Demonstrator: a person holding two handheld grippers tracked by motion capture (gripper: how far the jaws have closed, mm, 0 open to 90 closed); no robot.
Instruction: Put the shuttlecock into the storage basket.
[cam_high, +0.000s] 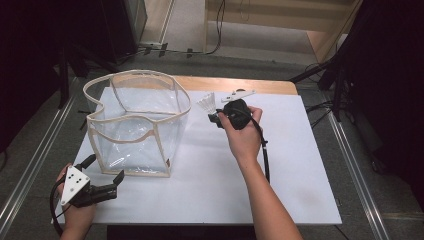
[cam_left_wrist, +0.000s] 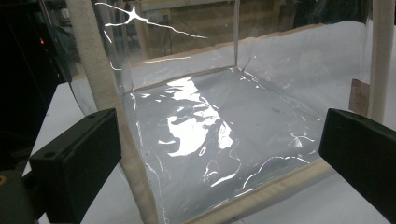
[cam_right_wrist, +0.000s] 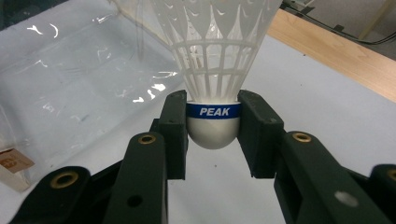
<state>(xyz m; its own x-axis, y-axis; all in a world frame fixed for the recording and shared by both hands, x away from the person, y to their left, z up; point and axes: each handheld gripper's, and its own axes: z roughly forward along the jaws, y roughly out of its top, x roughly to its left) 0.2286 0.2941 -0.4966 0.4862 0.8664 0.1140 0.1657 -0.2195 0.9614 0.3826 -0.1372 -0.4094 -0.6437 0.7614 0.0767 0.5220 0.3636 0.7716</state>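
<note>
A: The right gripper (cam_right_wrist: 212, 123) has its jaws pinching the white plastic shuttlecock (cam_right_wrist: 215, 70) by its rounded cork, at the blue band. How best to get it into the clear, cream-trimmed plastic bag (cam_high: 137, 125)?

B: Carry it above the rim, then release over the middle. It's held above the white surface (cam_high: 210, 170), right of the bag; its long axis runs away from the jaws, skirt leading. The left gripper (cam_high: 102, 172), jaws spread, sits at the bag's near corner.
</note>
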